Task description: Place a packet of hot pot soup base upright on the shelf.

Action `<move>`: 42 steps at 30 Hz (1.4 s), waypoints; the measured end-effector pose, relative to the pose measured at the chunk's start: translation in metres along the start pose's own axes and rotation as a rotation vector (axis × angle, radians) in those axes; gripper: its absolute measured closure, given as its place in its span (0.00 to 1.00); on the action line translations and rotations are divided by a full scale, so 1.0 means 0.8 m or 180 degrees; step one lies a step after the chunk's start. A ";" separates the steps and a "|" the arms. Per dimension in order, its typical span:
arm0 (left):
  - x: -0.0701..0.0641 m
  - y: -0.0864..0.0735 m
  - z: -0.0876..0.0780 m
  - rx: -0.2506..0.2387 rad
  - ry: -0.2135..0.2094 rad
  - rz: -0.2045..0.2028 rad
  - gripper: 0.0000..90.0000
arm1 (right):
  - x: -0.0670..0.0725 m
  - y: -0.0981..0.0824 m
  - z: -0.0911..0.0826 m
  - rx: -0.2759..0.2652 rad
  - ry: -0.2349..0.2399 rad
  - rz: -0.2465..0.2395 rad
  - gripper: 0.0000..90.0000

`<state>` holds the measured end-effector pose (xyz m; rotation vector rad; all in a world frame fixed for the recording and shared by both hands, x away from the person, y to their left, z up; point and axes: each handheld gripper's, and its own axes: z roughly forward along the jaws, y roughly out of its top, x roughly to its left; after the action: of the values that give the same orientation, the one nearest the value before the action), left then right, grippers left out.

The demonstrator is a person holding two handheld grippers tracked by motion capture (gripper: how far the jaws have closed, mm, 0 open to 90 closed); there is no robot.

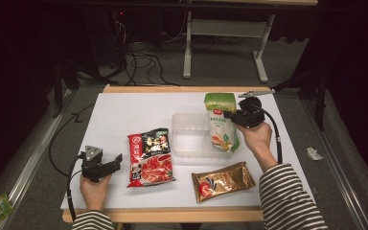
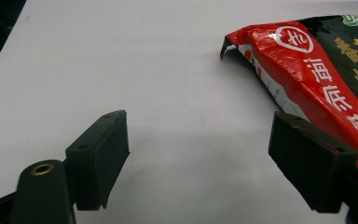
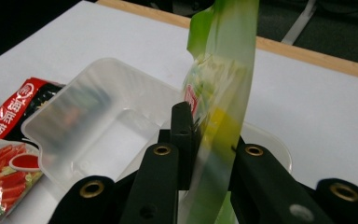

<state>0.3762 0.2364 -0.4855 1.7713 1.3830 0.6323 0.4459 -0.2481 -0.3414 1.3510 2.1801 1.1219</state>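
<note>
Holding green pouch (image 1: 221, 122) over tray (image 1: 187, 139) edge

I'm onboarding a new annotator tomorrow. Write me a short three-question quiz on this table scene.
1. True or false: the right hand-held gripper is clamped on the green and white pouch.
2. Which packet lies nearest the left hand-held gripper?
A. the gold packet
B. the red and black packet
C. the green and white pouch
3. Fill in: the held pouch hangs over the right end of the clear plastic ____.

Key
1. True; its jaws pinch the pouch from both sides.
2. B; that gripper's jaws stand open with nothing between them, and the packet lies beside one jaw.
3. tray
</note>
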 end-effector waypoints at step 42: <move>0.000 0.000 -0.001 -0.0012 0.0014 0.0025 0.23 | -0.007 -0.072 0.001 0.0178 -0.0039 -0.0150 0.97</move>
<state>0.3757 0.2363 -0.4854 1.7744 1.3774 0.6429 0.4149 -0.2658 -0.3871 1.3188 2.2381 1.0400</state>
